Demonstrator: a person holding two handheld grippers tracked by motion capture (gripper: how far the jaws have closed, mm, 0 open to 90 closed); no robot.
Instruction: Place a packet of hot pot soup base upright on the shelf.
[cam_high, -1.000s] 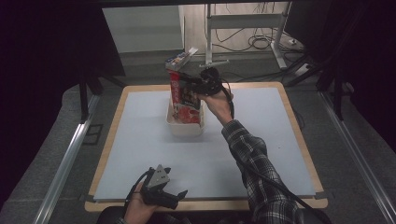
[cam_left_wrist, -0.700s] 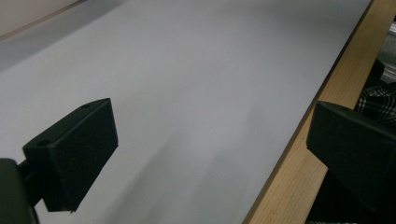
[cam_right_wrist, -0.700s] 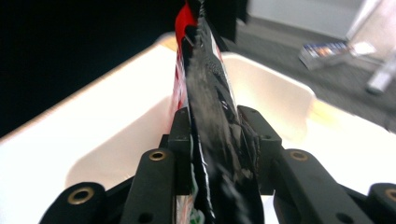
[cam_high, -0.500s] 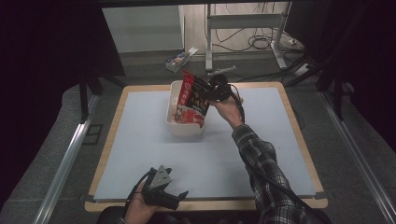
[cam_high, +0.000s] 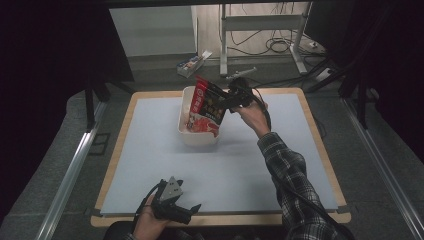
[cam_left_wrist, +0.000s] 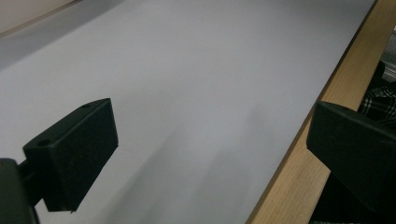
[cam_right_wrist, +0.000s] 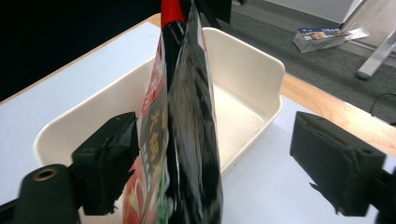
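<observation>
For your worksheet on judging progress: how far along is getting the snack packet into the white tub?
Done: the snack packet has its lower end inside the white tub.
In hand: the right tongs are open around the packet, which stands tilted.
Left: it isn't lying flat yet; the left tongs wait open at the table's near edge.

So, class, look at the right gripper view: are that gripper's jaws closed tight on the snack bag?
No: the right gripper's jaws stand wide apart, and the snack bag touches the left one alone, above the white tub.
</observation>
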